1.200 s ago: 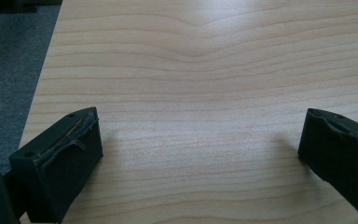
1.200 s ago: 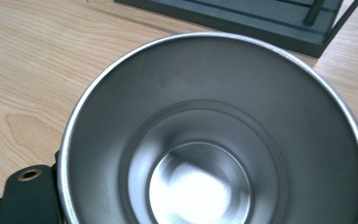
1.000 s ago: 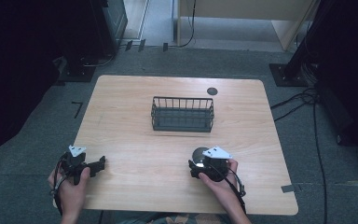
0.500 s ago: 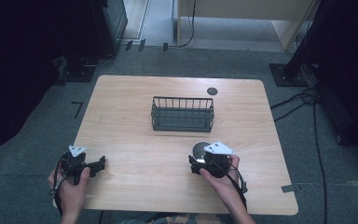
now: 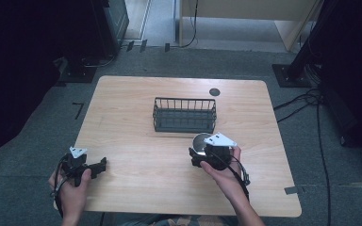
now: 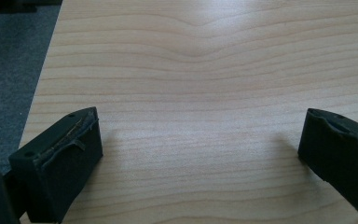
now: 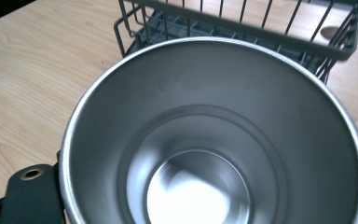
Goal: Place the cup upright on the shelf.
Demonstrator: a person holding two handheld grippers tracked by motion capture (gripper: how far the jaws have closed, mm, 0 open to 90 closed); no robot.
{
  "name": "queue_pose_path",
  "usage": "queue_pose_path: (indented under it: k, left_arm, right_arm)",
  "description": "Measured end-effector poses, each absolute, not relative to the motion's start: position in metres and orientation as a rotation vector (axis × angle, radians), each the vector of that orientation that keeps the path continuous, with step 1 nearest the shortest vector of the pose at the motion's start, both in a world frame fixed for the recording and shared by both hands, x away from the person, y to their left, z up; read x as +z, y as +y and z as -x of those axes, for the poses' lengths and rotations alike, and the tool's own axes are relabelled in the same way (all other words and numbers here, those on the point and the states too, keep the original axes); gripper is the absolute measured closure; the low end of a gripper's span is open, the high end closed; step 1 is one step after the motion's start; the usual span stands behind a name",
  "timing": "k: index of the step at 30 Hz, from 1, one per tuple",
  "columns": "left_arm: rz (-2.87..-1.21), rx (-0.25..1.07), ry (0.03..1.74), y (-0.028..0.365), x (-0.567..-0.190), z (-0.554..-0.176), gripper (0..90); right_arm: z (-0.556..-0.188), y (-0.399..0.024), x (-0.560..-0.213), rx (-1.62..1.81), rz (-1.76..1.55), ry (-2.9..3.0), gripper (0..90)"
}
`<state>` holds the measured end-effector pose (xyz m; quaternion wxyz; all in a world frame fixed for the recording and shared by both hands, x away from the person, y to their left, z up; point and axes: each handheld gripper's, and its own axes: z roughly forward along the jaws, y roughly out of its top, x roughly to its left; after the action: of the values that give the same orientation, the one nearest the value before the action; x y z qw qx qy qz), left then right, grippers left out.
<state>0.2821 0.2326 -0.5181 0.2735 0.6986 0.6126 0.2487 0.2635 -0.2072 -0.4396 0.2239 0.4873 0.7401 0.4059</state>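
A shiny steel cup (image 5: 200, 141) is held just off the wooden table (image 5: 132, 99), a little in front of a dark wire basket (image 5: 184, 100). My right gripper (image 5: 199, 150) is shut on the cup, and a hand grips it from below. In the right gripper view the cup's open mouth (image 7: 214, 140) faces the camera with nothing inside it, and the basket (image 7: 242, 28) stands right behind it. My left gripper (image 5: 102, 165) rests near the table's front left corner. Its jaws are open over bare wood (image 6: 200, 149), with nothing between them.
A small dark round mark (image 5: 214, 92) sits on the table behind the basket. Grey carpet with cables surrounds the table, and dark stands and furniture legs stand at the back and right.
The right gripper has lifted the cup and carried it slightly toward the basket. The left gripper has stayed where it was.
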Motion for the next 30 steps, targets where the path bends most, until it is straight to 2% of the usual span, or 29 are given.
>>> queue_pose_path:
  k: [30]
  left_arm:
    - [-1.880,0.669,1.648,0.233,-0.518,-0.282,0.0]
  right_arm:
    - [-0.304,-0.207,-0.411,1.155,-1.321,1.926,17.7]
